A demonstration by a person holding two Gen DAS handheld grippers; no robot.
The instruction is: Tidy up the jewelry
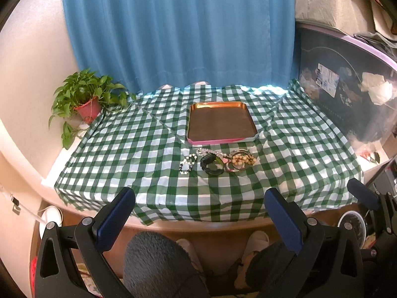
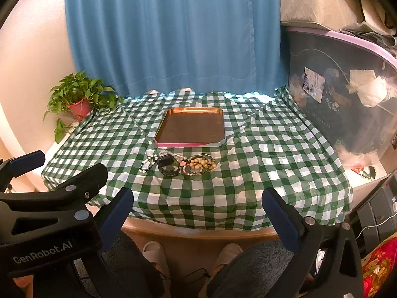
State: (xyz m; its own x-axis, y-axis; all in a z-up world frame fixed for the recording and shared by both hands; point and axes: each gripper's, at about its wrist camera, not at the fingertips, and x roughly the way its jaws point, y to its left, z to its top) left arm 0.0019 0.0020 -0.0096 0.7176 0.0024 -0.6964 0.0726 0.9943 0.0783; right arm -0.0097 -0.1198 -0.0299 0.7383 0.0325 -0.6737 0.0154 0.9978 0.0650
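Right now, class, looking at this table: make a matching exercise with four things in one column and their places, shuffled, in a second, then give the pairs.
Things:
1. tray
2. potted plant
3. black watch
4. tan bead bracelet

Places:
A. far left corner of the table
B. right end of the jewelry row
C. beyond the jewelry, mid-table
D. middle of the jewelry row

Pairs: 1-C, 2-A, 3-D, 4-B

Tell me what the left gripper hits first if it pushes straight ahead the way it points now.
Probably the checkered tablecloth near the table's front edge, short of the black watch in the jewelry cluster; depth is uncertain. The left gripper is open and empty.
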